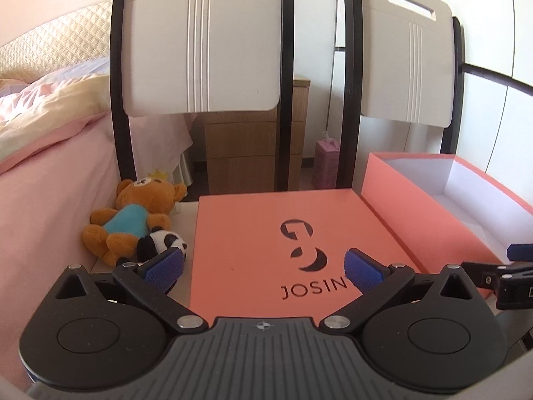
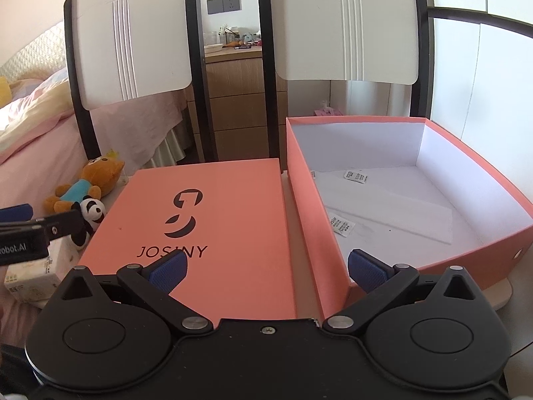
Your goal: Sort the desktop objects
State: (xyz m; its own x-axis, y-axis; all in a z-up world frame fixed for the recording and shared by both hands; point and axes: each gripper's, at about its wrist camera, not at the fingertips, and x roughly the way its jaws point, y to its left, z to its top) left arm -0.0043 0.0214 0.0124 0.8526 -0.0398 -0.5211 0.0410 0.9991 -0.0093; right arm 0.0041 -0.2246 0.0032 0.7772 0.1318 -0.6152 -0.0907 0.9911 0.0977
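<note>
A pale table (image 2: pixel 499 295) carries the things; a coral box lid (image 2: pixel 206 233) is laid flat at its middle; an open coral box (image 2: pixel 473 260) is set just beside it at 3 o'clock. At 9 o'clock a plush bear (image 2: pixel 88 183) and a plush panda (image 2: pixel 90 215) are seen lying touching; a tissue pack (image 2: pixel 31 275) is placed at 8 o'clock.

The right tongs (image 2: pixel 268 271) stood spread wide, holding nothing, above the near edge of a coral lid (image 2: pixel 206 220) printed JOSINY. Just beside the lid on the right sat an open coral box (image 2: pixel 479 263) with small paper packets (image 2: pixel 341 225) on its white floor. At left lay a brown bear toy (image 2: pixel 88 183) touching a panda toy (image 2: pixel 90 213), with a tissue pack (image 2: pixel 33 275) nearer and the left tongs (image 2: pixel 20 230) above it.
</note>
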